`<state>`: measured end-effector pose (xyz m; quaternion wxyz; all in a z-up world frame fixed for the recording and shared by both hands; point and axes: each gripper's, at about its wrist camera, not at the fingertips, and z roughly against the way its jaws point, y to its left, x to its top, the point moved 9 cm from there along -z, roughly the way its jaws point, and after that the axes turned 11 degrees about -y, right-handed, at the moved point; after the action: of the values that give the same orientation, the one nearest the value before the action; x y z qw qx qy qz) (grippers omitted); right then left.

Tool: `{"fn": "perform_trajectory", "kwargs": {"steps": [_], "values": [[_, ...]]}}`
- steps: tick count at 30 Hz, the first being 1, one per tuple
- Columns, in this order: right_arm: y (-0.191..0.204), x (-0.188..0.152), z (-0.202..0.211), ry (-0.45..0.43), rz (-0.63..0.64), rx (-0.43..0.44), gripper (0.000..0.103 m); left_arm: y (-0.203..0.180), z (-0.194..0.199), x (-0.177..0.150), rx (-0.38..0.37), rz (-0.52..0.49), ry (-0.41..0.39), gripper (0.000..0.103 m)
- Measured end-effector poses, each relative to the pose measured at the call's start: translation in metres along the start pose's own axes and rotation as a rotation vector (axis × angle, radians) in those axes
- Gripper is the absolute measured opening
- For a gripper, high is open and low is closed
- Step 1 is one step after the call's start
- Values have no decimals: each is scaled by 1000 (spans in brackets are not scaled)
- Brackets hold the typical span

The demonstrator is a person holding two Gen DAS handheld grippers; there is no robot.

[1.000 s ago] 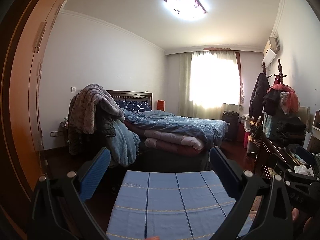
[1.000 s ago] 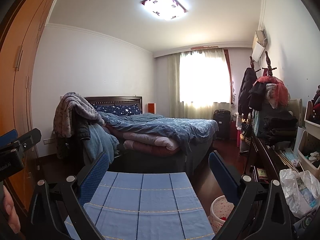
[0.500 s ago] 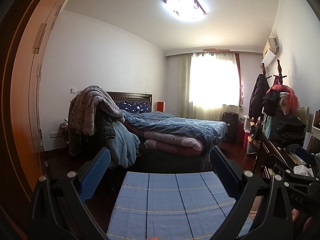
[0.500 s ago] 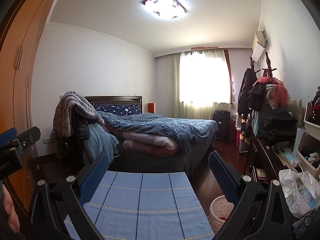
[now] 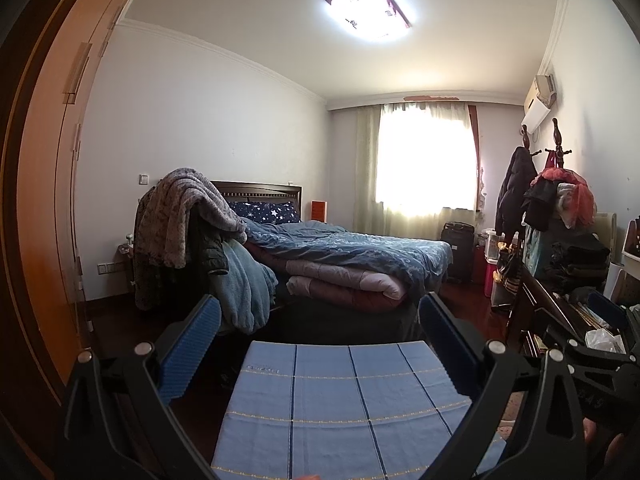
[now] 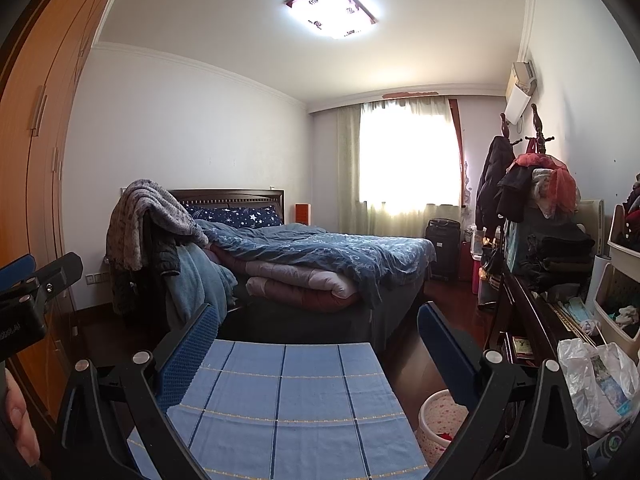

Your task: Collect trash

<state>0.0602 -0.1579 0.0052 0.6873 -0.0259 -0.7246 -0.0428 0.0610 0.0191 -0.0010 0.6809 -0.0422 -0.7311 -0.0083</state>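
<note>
My left gripper [image 5: 319, 309] is open with nothing between its blue pads [image 5: 191, 354], held over a blue checked cloth [image 5: 340, 404]. My right gripper [image 6: 318, 314] is open too and empty, over the same cloth [image 6: 288, 400]. A white plastic bag [image 6: 600, 384] lies on the dark dresser at the right. Below it on the floor stands a small pink-patterned waste bin [image 6: 438, 420] with something red inside. A crumpled white tissue [image 5: 600, 338] shows on the dresser in the left wrist view, behind the other gripper [image 5: 600, 364].
An unmade bed [image 6: 320, 256] with piled quilts fills the middle of the room, and clothes are draped over a chair [image 6: 152, 224]. An orange wardrobe [image 5: 44, 200] runs along the left. A loaded coat rack [image 6: 532, 188] and cluttered dresser [image 6: 528, 312] line the right wall.
</note>
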Motion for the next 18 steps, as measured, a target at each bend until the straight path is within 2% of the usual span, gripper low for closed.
{"fn": "perform_trajectory", "kwargs": {"steps": [18], "values": [[-14, -2, 5, 2, 14, -24, 99, 1, -5, -1, -17, 7, 6, 100]]}}
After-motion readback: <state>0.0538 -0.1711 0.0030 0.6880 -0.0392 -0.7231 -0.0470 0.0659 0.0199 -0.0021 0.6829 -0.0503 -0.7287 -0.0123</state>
